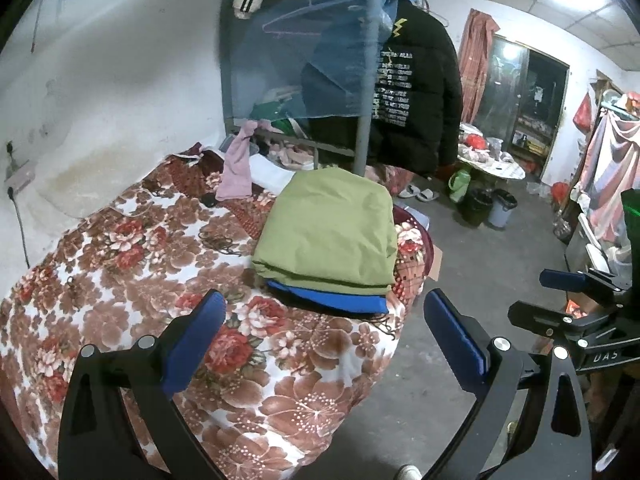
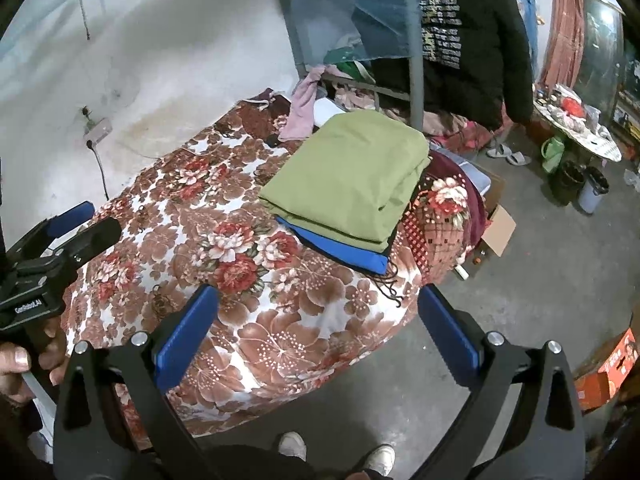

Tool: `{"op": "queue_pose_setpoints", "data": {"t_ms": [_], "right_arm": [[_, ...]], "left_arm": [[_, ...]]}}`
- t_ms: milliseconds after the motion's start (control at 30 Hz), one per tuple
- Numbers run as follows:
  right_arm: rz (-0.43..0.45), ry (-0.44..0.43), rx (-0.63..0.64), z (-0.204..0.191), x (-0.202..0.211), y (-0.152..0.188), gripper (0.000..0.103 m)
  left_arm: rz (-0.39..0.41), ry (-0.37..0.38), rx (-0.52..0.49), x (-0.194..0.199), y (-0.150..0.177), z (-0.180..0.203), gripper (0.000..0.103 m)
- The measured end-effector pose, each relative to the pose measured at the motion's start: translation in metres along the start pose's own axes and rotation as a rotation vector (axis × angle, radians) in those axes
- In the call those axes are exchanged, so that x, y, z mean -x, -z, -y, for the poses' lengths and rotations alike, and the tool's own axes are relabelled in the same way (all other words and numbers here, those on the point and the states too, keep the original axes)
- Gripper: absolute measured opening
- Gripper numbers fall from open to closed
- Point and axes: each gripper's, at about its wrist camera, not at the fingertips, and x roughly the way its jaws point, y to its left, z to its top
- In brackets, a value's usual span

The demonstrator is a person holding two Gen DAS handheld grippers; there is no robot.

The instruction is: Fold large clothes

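A folded olive-green garment point(image 1: 330, 236) point(image 2: 352, 180) lies on top of a folded blue-and-black garment point(image 1: 340, 300) point(image 2: 340, 250) near the far right edge of the floral bed cover point(image 1: 120, 264) point(image 2: 192, 208). My left gripper point(image 1: 324, 336) stands open in front of the stack, with nothing between its blue pads. My right gripper point(image 2: 316, 328) is open too and holds nothing, hanging over the bed's near corner. Each gripper shows at the edge of the other's view: the right gripper point(image 1: 576, 288), the left gripper point(image 2: 76, 228).
A pink cloth point(image 1: 240, 160) and a bed frame with blue netting point(image 1: 312, 60) lie behind the stack. A black jacket point(image 1: 416, 96) hangs on the post. The concrete floor point(image 1: 500, 280) holds bins point(image 1: 488, 208), slippers, a cardboard box point(image 2: 498, 232) and an orange box point(image 2: 608, 368). A person's shoes point(image 2: 340, 452) are below.
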Motion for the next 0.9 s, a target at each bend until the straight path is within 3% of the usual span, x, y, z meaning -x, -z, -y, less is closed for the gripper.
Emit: {"op": "queue_pose_setpoints", "data": {"t_ms": [900], "right_arm": [[0.030, -0.043, 0.031, 0.002, -0.007, -0.025, 0.098]], "left_arm": [[0.006, 0.062, -0.009, -0.006, -0.008, -0.002, 0.097]]}}
